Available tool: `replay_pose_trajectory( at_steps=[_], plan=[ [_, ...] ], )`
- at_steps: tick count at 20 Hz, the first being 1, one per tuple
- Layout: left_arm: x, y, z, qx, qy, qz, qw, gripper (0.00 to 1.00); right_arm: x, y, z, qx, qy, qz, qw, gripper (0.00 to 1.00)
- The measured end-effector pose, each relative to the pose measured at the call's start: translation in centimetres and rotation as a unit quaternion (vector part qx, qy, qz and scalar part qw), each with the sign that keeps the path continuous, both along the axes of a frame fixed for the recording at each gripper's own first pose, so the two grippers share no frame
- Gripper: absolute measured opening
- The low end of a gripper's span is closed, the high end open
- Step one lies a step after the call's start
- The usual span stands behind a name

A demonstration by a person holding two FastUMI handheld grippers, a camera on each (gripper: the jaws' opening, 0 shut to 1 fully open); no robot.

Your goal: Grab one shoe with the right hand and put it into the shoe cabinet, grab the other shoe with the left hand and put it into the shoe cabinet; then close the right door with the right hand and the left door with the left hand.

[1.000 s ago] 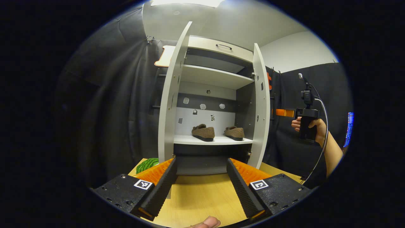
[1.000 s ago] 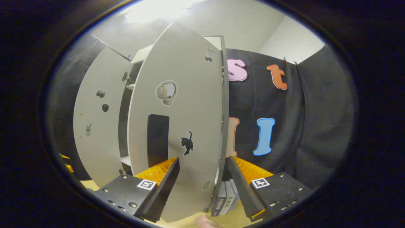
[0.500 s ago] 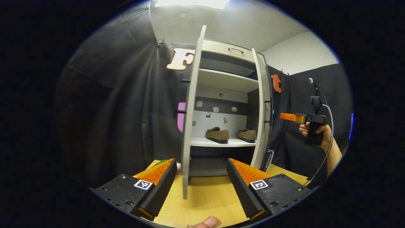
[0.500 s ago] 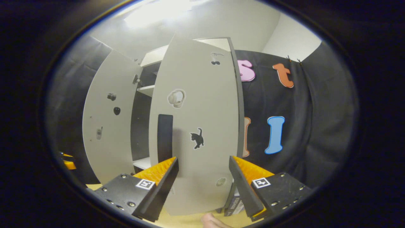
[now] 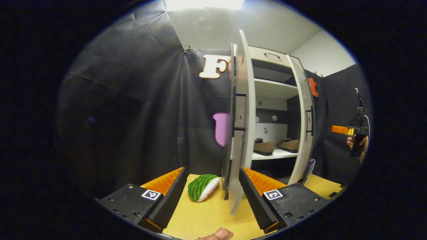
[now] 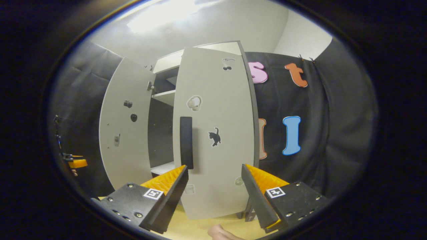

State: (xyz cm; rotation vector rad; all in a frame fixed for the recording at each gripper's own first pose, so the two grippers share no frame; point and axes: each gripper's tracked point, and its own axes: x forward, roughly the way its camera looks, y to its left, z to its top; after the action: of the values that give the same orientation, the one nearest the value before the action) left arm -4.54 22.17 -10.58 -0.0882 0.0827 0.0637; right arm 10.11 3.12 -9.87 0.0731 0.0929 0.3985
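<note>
While held low over the pale wooden tabletop [image 5: 206, 216], left gripper [image 5: 210, 186] with jaws spread wide and nothing between them, a fingertip [image 5: 217, 234] peeking at the bottom edge. Just beyond, lying on the wood between the fingers, a green-striped plush slice with a white edge [image 5: 202, 187]. Next, edge-on and crossing in front of the right finger, the white left door with a black bar handle [image 5: 241, 120], swung well out. Behind it, inside the white shoe cabinet [image 5: 273, 90], two brown fuzzy slippers [image 5: 263, 147] [image 5: 289, 145] side by side on the lower white shelf [image 5: 278, 154]. Farther right, the white right door [image 5: 303, 126], partly open. In the right gripper view, right gripper [image 6: 215, 186] likewise released and empty, facing that door's outer face [image 6: 217, 133] with its black handle [image 6: 186, 141] and cat sticker [image 6: 214, 137]; whether touching, cannot tell. Far left there, part of the other gripper.
</note>
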Motion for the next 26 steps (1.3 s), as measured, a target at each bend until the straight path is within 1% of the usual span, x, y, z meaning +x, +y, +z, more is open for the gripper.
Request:
replay_pose_trajectory(
  at_steps=[2, 3, 4, 5, 6, 9, 10, 11, 13, 14, 15, 16, 17, 18, 19, 20, 21, 22, 23, 24, 25, 26],
  plan=[
    [1.3, 1.9, 0.3, -0.007, 0.004, 0.01, 1.0, 0.93, -1.3, 0.3, 0.3, 0.004, -0.005, 0.011, 1.0, 0.96],
    [2.1, 2.8, 0.3, -0.013, 0.008, 0.013, 1.0, 0.99, -1.8, 0.4, 0.5, 0.002, -0.01, 0.012, 1.0, 0.98],
    [3.0, 3.7, 0.3, -0.017, 0.018, 0.015, 1.0, 0.96, -2.2, 0.3, 0.5, -0.003, -0.013, 0.012, 1.0, 0.96],
    [3.8, 4.6, 0.2, -0.016, 0.022, 0.018, 0.999, 0.96, -2.7, 0.3, 0.4, -0.007, -0.012, 0.013, 1.0, 0.96],
    [4.7, 5.6, 0.4, -0.013, 0.028, 0.023, 0.999, 0.96, -3.3, 0.3, 0.3, -0.01, -0.01, 0.011, 1.0, 0.96],
    [7.2, 8.0, 1.3, 0.023, 0.028, 0.036, 0.999, 0.96, -4.9, 0.7, 0.6, -0.007, -0.007, 0.014, 1.0, 0.96],
    [8.2, 8.2, 1.5, 0.026, 0.028, 0.033, 0.999, 0.93, -5.4, 0.7, 0.9, -0.007, -0.009, 0.015, 1.0, 0.96],
    [9.1, 8.1, 1.7, 0.016, 0.029, 0.029, 0.999, 0.96, -6.0, 0.8, 1.1, -0.011, -0.011, 0.015, 1.0, 0.96],
    [10.9, 7.7, 2.7, -0.006, 0.026, 0.023, 0.999, 0.96, -6.9, 0.7, 1.1, -0.016, -0.01, 0.009, 1.0, 0.96],
    [11.8, 7.4, 3.5, -0.011, 0.022, 0.022, 0.999, 0.94, -7.4, 1.1, 1.2, -0.013, -0.01, 0.013, 1.0, 0.96],
    [12.5, 7.3, 4.2, -0.013, 0.012, 0.021, 1.0, 0.94, -8.0, 1.4, 1.1, -0.013, -0.007, 0.017, 1.0, 0.96],
    [13.0, 7.0, 5.2, -0.013, 0.004, 0.02, 1.0, 0.96, -8.6, 1.6, 1.0, -0.014, -0.007, 0.021, 1.0, 0.96],
    [13.4, 6.4, 6.2, -0.013, -0.007, 0.013, 1.0, 0.96, -9.1, 1.7, 0.9, -0.018, -0.006, 0.024, 1.0, 0.96],
    [13.4, 5.7, 7.2, -0.007, -0.017, 0.007, 1.0, 0.96, -9.7, 1.9, 0.7, -0.022, -0.006, 0.026, 0.999, 0.96],
    [13.5, 5.2, 7.9, 0.001, -0.025, 0.008, 1.0, 0.93, -10.1, 2.1, 0.6, -0.026, -0.007, 0.029, 0.999, 0.96],
    [13.5, 4.6, 8.4, 0.009, -0.025, 0.007, 1.0, 0.93, -10.5, 2.3, 0.4, -0.027, -0.005, 0.031, 0.999, 0.98],
    [13.2, 3.6, 8.6, 0.008, -0.024, 0.0, 1.0, 0.96, -10.8, 2.3, 0.2, -0.027, -0.004, 0.033, 0.999, 0.98],
    [13.1, 1.7, 9.0, 0.002, -0.024, -0.021, 0.999, 0.93, -11.2, 2.5, 0.1, -0.027, -0.003, 0.035, 0.999, 0.98],
    [13.3, 0.5, 9.5, 0.006, -0.023, -0.021, 0.999, 0.94, -11.5, 2.3, 0.3, -0.028, -0.003, 0.034, 0.999, 0.98],
    [13.5, 0.7, 9.2, 0.028, -0.017, -0.008, 0.999, 0.93, -11.9, 2.4, 0.4, -0.026, -0.005, 0.037, 0.999, 0.96],
    [12.8, 1.1, 9.5, 0.048, -0.013, 0.006, 0.999, 0.87, -12.3, 2.5, 0.6, -0.021, -0.006, 0.042, 0.999, 0.96],
    [12.6, 1.0, 9.9, 0.062, -0.017, 0.016, 0.998, 0.89, -12.7, 2.8, 0.5, -0.013, -0.003, 0.052, 0.999, 0.96]
  ],
)
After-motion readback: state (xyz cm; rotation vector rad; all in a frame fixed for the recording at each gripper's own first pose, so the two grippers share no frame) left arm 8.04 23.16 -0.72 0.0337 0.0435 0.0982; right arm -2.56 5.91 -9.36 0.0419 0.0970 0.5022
